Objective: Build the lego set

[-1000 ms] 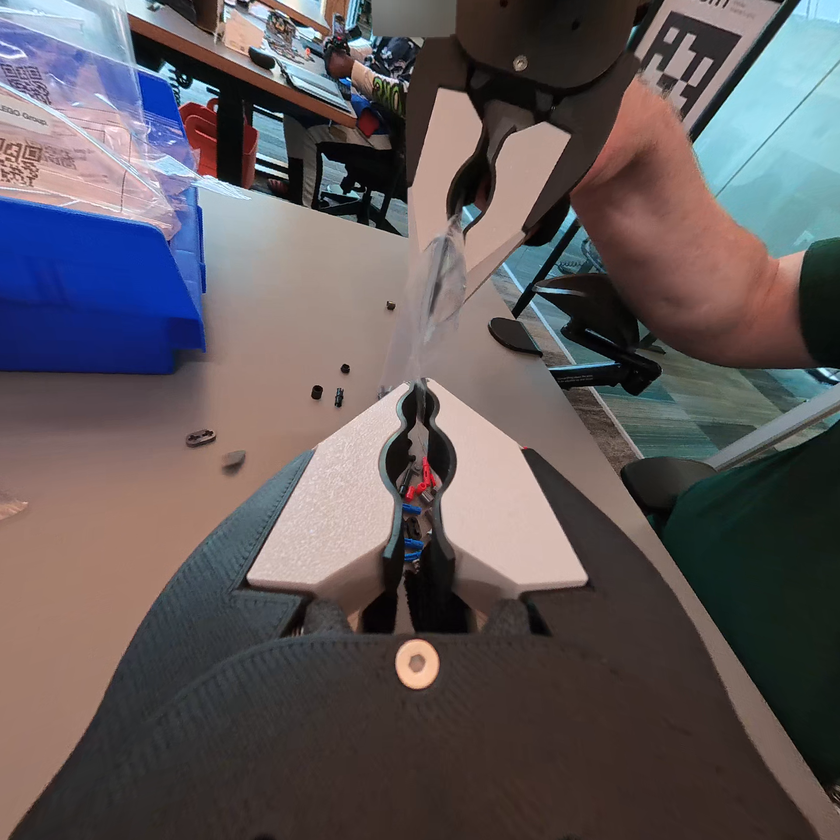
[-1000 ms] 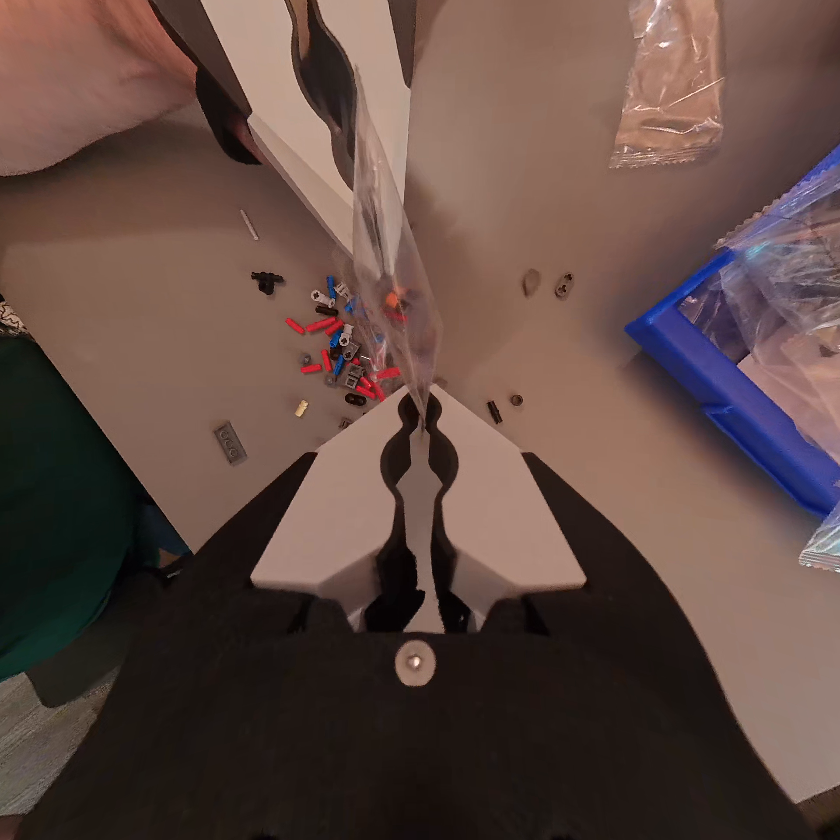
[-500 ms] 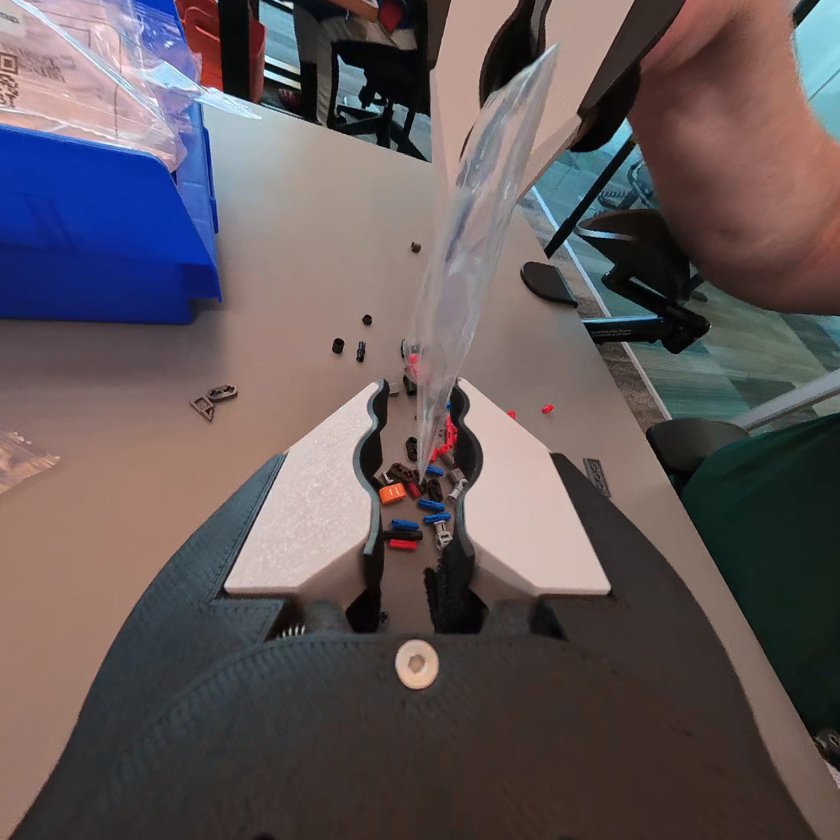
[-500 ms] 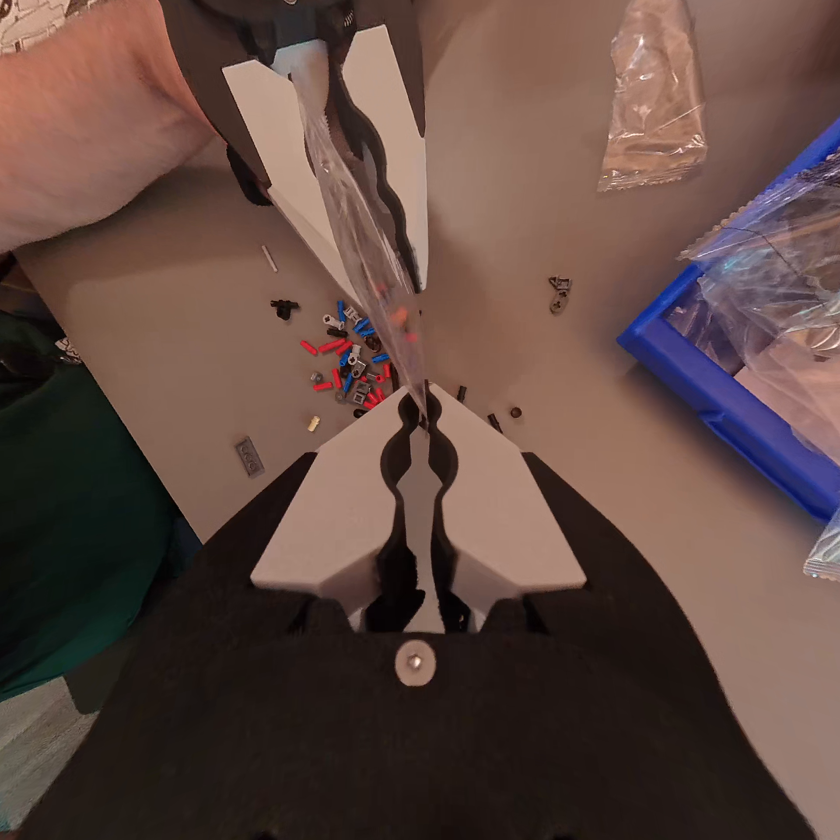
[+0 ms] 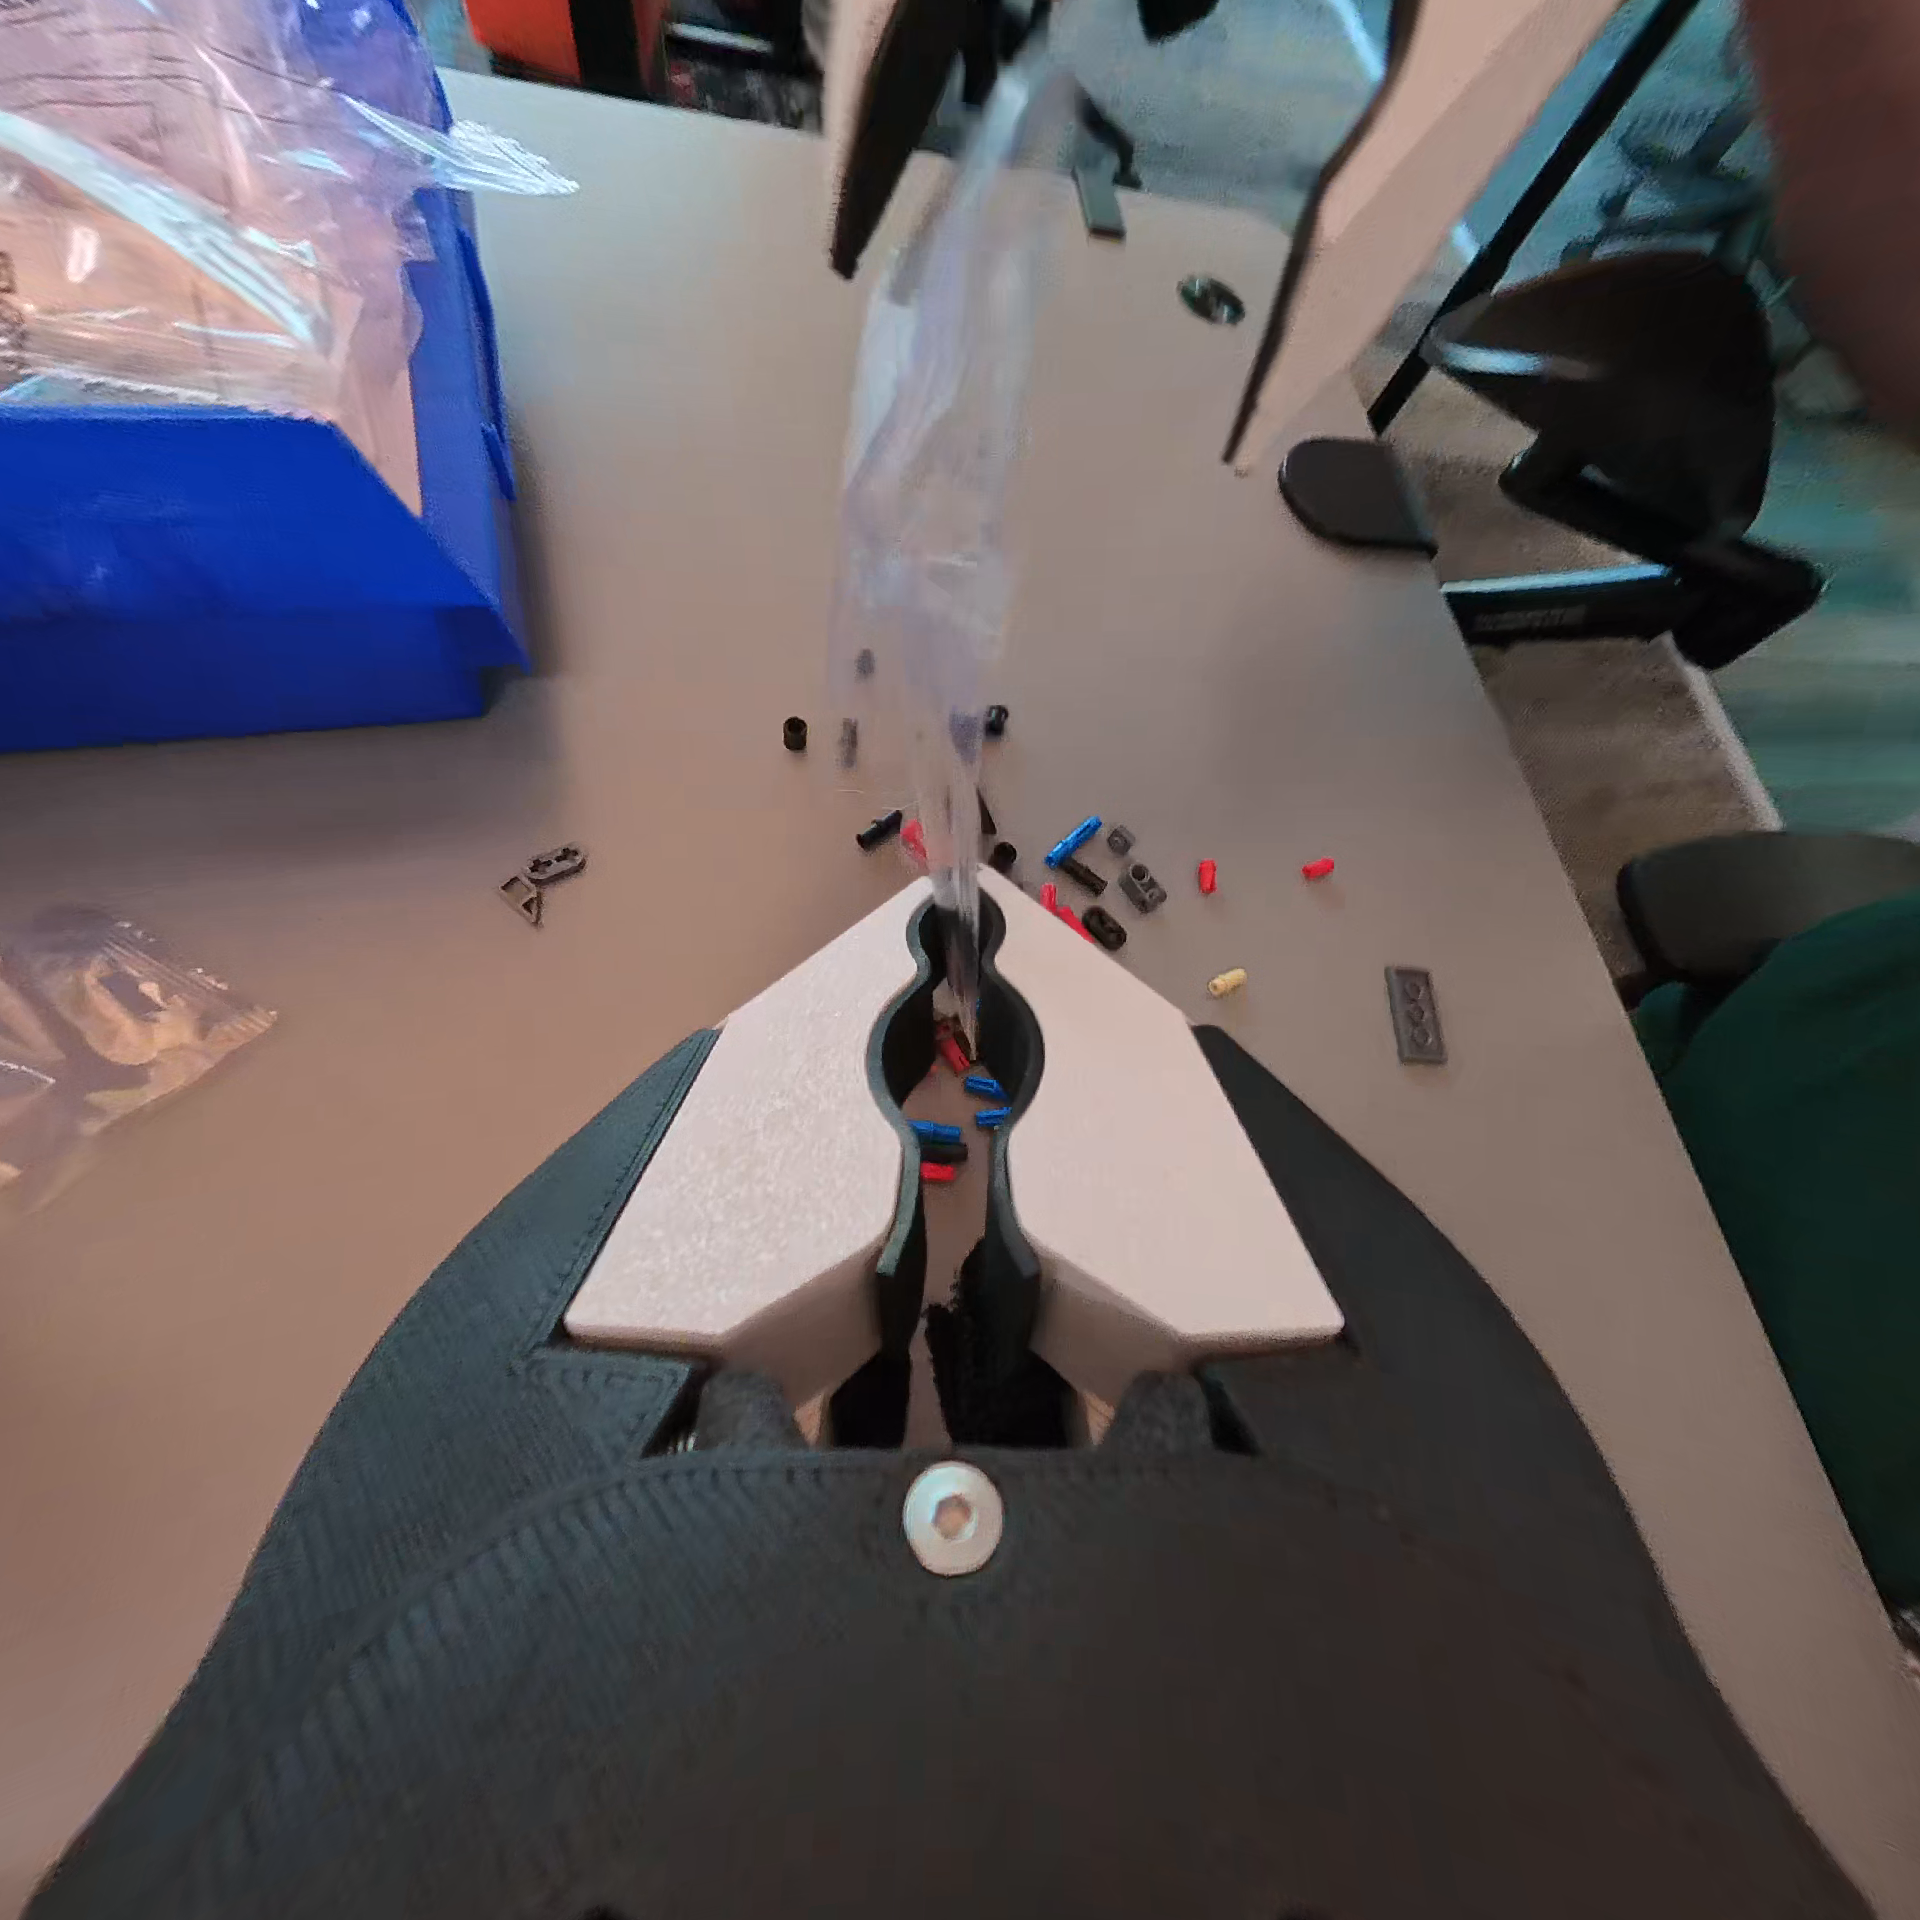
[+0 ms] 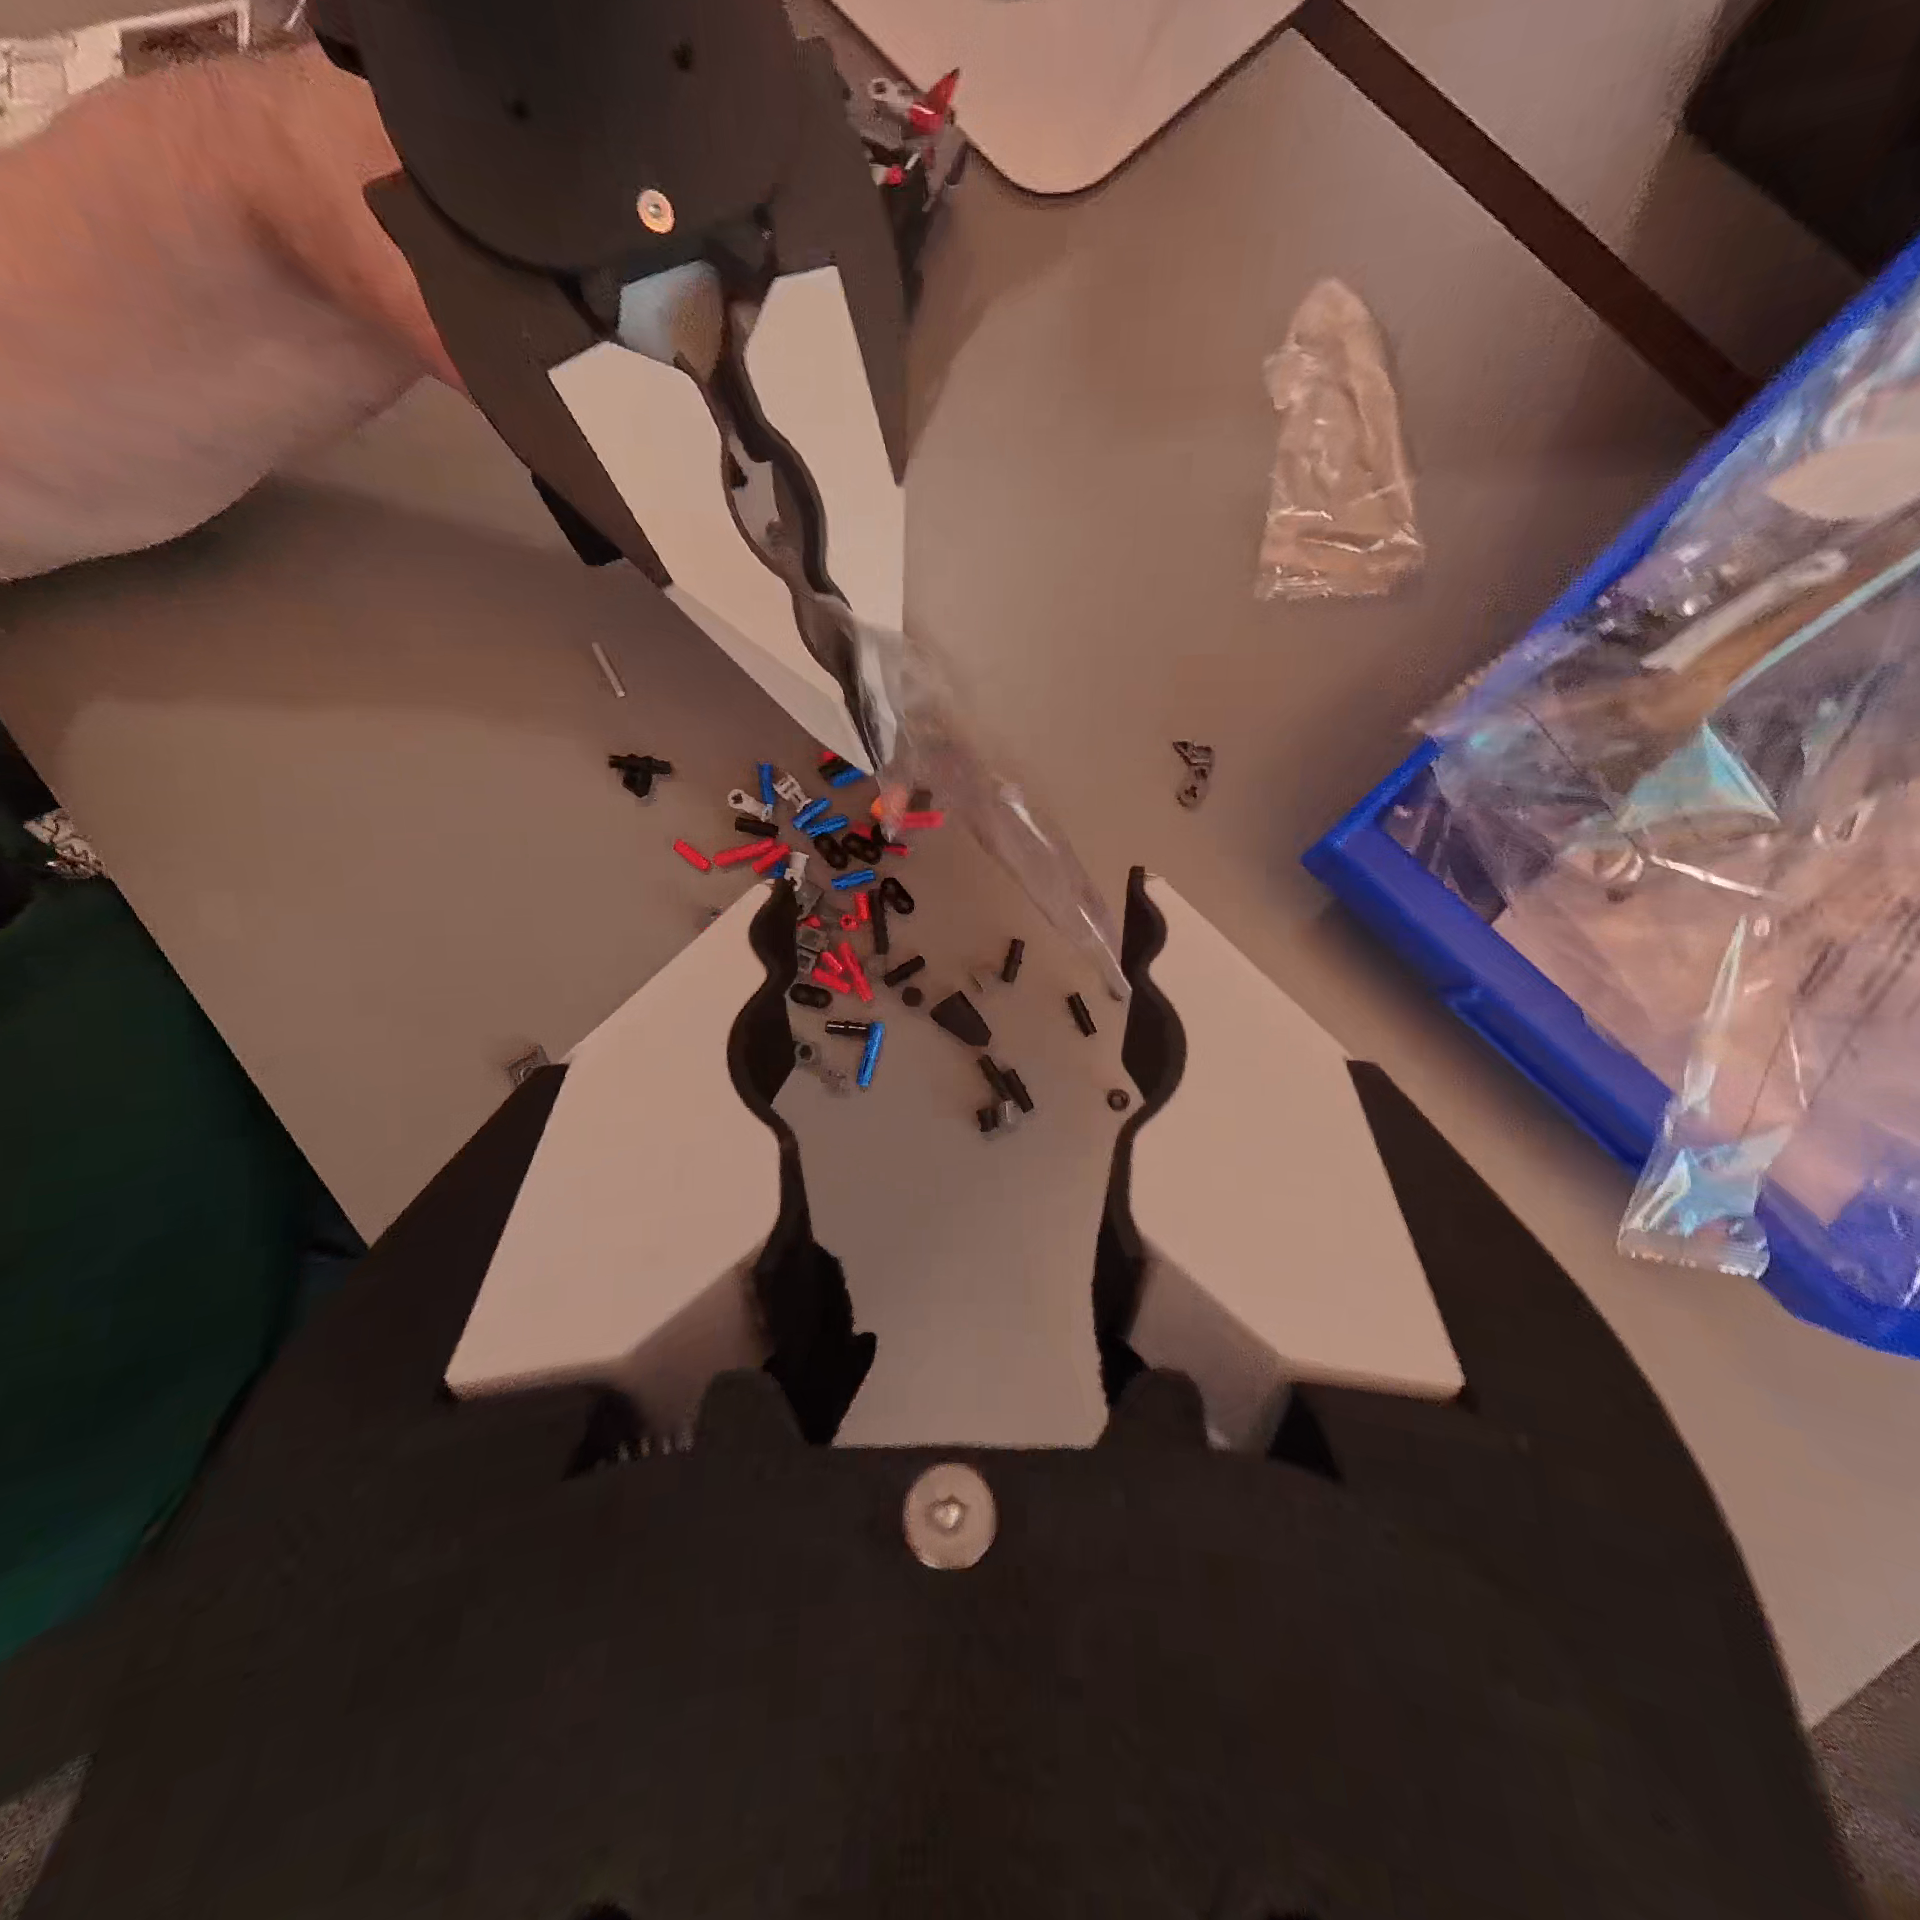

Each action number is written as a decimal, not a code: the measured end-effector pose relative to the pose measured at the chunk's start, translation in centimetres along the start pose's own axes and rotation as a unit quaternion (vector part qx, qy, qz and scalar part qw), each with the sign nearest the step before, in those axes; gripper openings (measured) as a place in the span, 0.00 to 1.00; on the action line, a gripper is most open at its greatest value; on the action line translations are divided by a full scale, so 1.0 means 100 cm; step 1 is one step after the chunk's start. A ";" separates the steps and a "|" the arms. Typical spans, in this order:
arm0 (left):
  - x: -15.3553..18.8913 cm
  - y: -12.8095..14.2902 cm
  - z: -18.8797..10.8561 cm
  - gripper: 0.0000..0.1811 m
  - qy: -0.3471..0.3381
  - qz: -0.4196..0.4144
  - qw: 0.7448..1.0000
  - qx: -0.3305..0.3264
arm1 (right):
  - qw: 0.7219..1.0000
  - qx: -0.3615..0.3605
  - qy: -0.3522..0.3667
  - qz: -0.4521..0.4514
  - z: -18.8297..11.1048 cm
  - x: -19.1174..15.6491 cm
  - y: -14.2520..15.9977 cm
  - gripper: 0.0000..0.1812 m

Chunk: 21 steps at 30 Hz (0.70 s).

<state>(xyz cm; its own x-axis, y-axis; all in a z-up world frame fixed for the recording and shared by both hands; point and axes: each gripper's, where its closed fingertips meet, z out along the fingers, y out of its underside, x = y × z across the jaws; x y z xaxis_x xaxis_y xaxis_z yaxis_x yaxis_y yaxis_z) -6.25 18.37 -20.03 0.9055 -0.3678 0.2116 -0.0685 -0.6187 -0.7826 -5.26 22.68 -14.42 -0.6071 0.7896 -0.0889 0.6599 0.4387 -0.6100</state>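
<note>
A clear plastic bag [image 5: 935, 468] hangs stretched between the two grippers. My left gripper [image 5: 954, 920] is shut on its lower end. In the right wrist view the left gripper [image 6: 871, 743] holds the bag [image 6: 997, 831], which trails down against one right finger. My right gripper [image 6: 956, 888] is open and empty above the pile, and shows at the top of the left wrist view [image 5: 1039, 364]. Several small red, blue, black and grey lego pieces [image 6: 842, 873] lie scattered on the grey table [image 5: 675, 520], also in the left wrist view [image 5: 1091, 883].
A blue bin [image 5: 239, 582] full of clear bags [image 6: 1714, 831] stands on the left. A small sealed bag [image 6: 1340, 468] lies on the table. A grey flat plate [image 5: 1415, 1013] sits near the right table edge. A chair base [image 5: 1610, 540] is beyond it. From either gripper's tips it is about 20 cm to the grey flat plate [image 5: 1415, 1013].
My right gripper has opened and let go of the bag. My left gripper, open half a second ago, has shut on the bag. More pieces lie spilled on the table.
</note>
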 end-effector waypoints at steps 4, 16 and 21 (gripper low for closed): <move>0.013 -0.001 0.001 0.00 -0.003 0.030 0.999 -0.033 | 0.998 -0.030 -0.013 -0.053 0.024 -0.019 -0.009 0.28; 0.007 -0.013 -0.011 0.07 -0.038 0.037 0.999 -0.009 | 0.997 0.052 -0.058 0.015 0.019 -0.016 -0.020 0.00; 0.004 -0.015 -0.008 0.14 -0.032 0.019 0.999 0.008 | 0.987 0.111 -0.089 0.067 0.008 -0.010 -0.023 0.00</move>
<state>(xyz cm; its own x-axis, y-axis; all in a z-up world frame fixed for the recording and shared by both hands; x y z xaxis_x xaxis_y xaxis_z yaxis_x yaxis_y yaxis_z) -6.16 18.60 -18.35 0.9273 -0.3457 0.1434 -0.0976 -0.5933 -0.7990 -6.53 20.59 -13.56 -0.6029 0.7369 -0.3058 0.6377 0.2147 -0.7398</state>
